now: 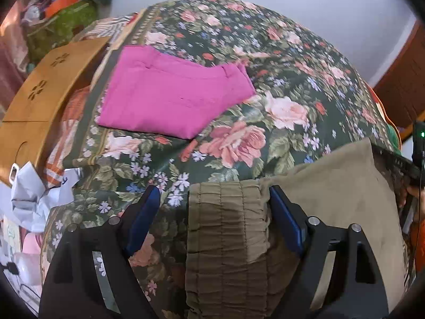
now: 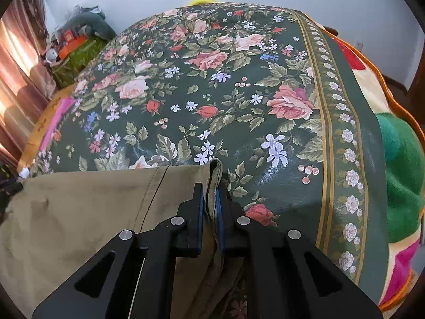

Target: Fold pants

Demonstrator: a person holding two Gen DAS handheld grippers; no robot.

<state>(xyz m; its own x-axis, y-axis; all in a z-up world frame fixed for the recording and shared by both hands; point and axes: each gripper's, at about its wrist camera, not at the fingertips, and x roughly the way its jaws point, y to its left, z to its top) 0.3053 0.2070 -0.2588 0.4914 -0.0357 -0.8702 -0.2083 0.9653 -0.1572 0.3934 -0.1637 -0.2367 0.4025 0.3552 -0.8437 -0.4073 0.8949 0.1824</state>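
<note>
Olive-brown pants (image 1: 332, 199) lie on the near part of a floral bedspread (image 1: 239, 53). In the left wrist view my left gripper (image 1: 215, 199) is open, its fingers standing on either side of the ribbed elastic waistband (image 1: 225, 239). In the right wrist view my right gripper (image 2: 209, 194) is shut on a folded edge of the olive pants (image 2: 79, 212), with cloth pinched between its blue pads. A folded pink garment (image 1: 170, 95) lies farther back on the left of the bed.
A wooden board (image 1: 45, 87) with cut-out flower shapes stands at the bed's left side, with white bags and clutter (image 1: 29, 199) below it. A pile of things (image 1: 61, 8) sits in the far left corner. A bright blanket (image 2: 398, 172) hangs off the bed's right edge.
</note>
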